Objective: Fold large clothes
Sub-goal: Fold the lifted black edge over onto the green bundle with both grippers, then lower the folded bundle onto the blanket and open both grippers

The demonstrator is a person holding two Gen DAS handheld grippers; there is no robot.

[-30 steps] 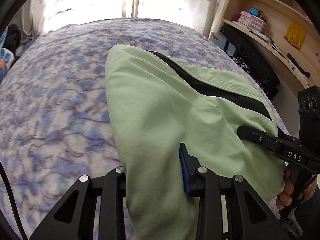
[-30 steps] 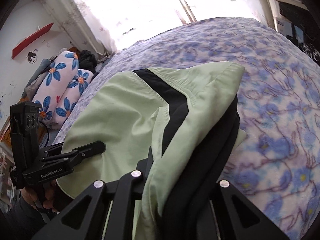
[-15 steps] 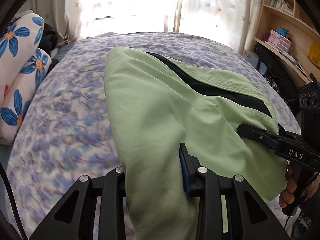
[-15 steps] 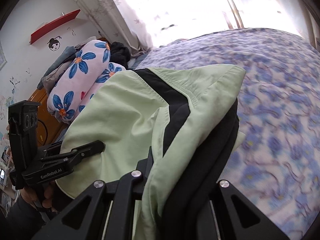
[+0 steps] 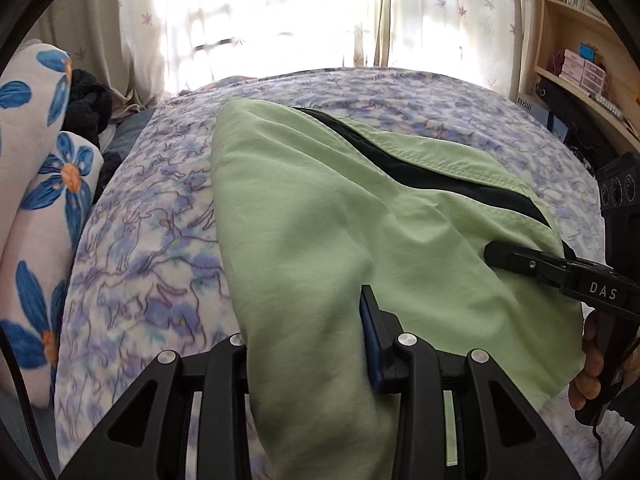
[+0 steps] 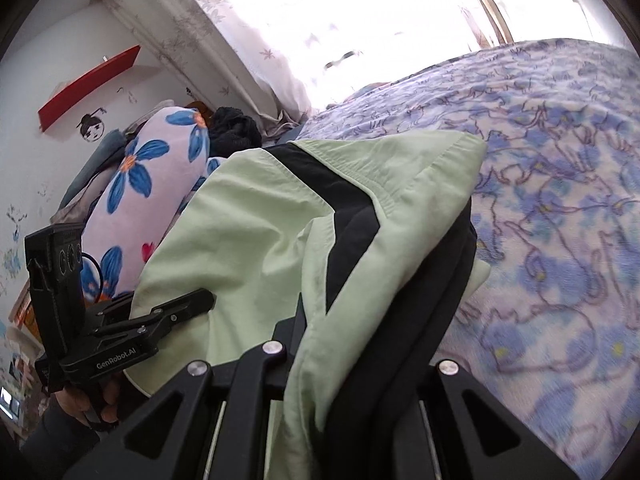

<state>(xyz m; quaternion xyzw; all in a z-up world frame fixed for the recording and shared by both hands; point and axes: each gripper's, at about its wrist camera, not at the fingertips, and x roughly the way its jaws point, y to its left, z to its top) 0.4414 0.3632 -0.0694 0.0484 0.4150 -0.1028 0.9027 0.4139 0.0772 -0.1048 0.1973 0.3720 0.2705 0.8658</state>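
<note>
A light green garment (image 5: 320, 220) with a black stripe hangs bunched over the bed between both grippers. In the left wrist view my left gripper (image 5: 308, 320) is shut on a thick fold of it. The blue pad (image 5: 366, 336) of one finger presses the cloth and the other finger is hidden under it. My right gripper (image 5: 496, 252) grips the garment's right edge there. In the right wrist view the right gripper (image 6: 360, 320) is shut on green and black layers of the garment (image 6: 248, 232). The left gripper (image 6: 196, 300) clamps the left edge.
The bed carries a blue-flowered blanket (image 5: 160, 240), also spread to the right (image 6: 560, 200). Flower-print pillows (image 5: 40, 200) and dark clothes (image 5: 86, 108) lie at the left. A wooden shelf unit (image 5: 580, 80) stands at the right. A bright curtained window is beyond the bed.
Both grippers have carried the garment sideways over the bed. The flowered pillows have come into view at the left and the shelves have slid off right. Both grips are unchanged.
</note>
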